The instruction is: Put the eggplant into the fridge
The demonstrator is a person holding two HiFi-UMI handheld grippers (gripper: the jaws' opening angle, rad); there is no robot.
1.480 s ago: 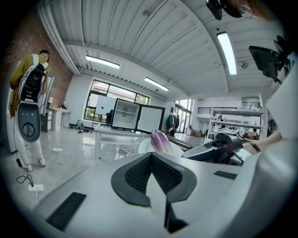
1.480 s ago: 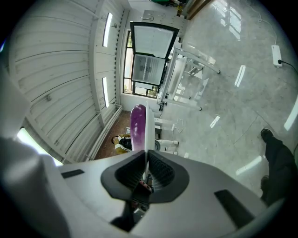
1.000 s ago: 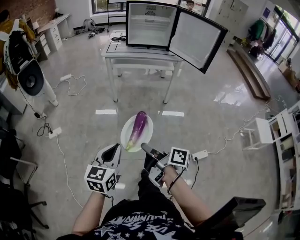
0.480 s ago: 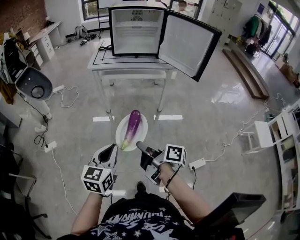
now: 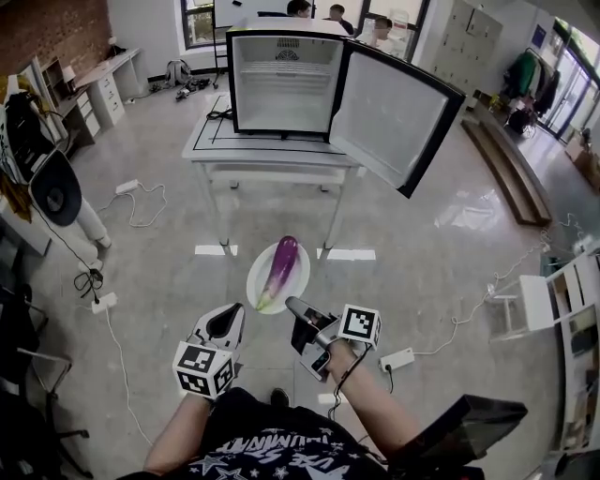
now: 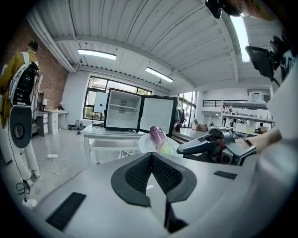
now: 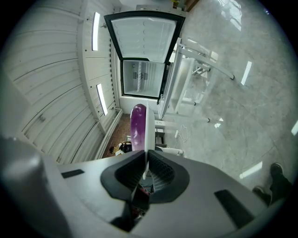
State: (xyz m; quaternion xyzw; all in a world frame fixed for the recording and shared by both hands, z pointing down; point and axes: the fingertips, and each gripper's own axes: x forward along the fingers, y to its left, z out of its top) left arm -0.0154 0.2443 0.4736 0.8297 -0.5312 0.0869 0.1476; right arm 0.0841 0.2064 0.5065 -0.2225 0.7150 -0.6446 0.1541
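A purple eggplant (image 5: 281,266) lies on a white plate (image 5: 263,283) held in the air above the floor. My right gripper (image 5: 298,309) is shut on the plate's near rim; in the right gripper view the plate (image 7: 147,132) shows edge-on between the jaws (image 7: 145,174), with the eggplant (image 7: 138,124) beside it. My left gripper (image 5: 228,323) is shut and holds nothing, just left of the plate. Ahead, the white fridge (image 5: 286,82) stands on a white table (image 5: 208,141), its door (image 5: 398,114) swung open to the right. The left gripper view shows the eggplant (image 6: 159,137) and fridge (image 6: 122,115) beyond the shut jaws (image 6: 152,155).
A stand with a black round part (image 5: 54,186) is at the left, with cables and a power strip (image 5: 101,302) on the floor. White shelving (image 5: 561,286) stands at the right. People (image 5: 302,8) are behind the fridge. White tape marks (image 5: 349,254) lie before the table.
The fridge and table now look nearer and more centred. The plate with the eggplant stayed in the right gripper throughout. The left gripper kept its place beside it.
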